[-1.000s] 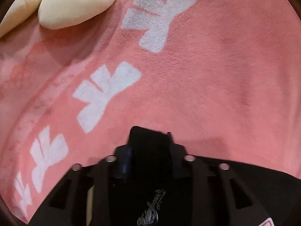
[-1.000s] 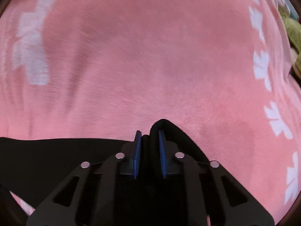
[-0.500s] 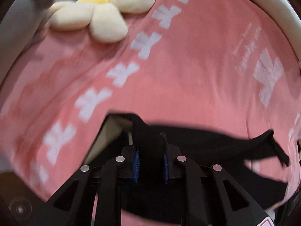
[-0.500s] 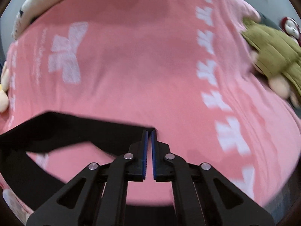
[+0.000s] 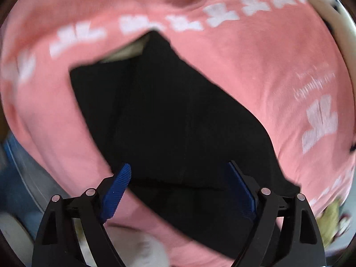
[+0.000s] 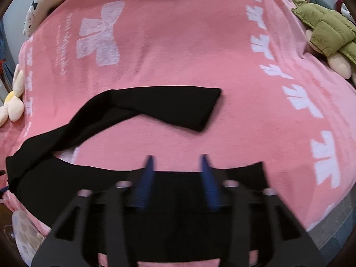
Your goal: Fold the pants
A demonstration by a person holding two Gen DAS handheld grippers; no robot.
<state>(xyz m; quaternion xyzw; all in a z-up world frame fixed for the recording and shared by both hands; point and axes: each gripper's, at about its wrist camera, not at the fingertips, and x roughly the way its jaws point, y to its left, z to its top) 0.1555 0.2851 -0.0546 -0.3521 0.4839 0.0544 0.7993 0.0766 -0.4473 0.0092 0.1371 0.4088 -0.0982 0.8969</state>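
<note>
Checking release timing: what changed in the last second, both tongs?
Both let go. The left tongs and right tongs, each shut on black fabric before, are now open and pulled back above the pants, which lie loose with one leg doubled over. The pink blanket and plush toys stayed put.

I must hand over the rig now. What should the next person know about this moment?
Left gripper: open, holding nothing, above the black pants.
Right gripper: open, empty, over the near part of the pants.
The pants lie on the pink blanket. In the right wrist view one leg lies across the blanket and the other runs along the near edge, so they are not stacked.
Done: the pants are laid down and let go.
Left: bring the legs together, then fold and smooth them.
</note>
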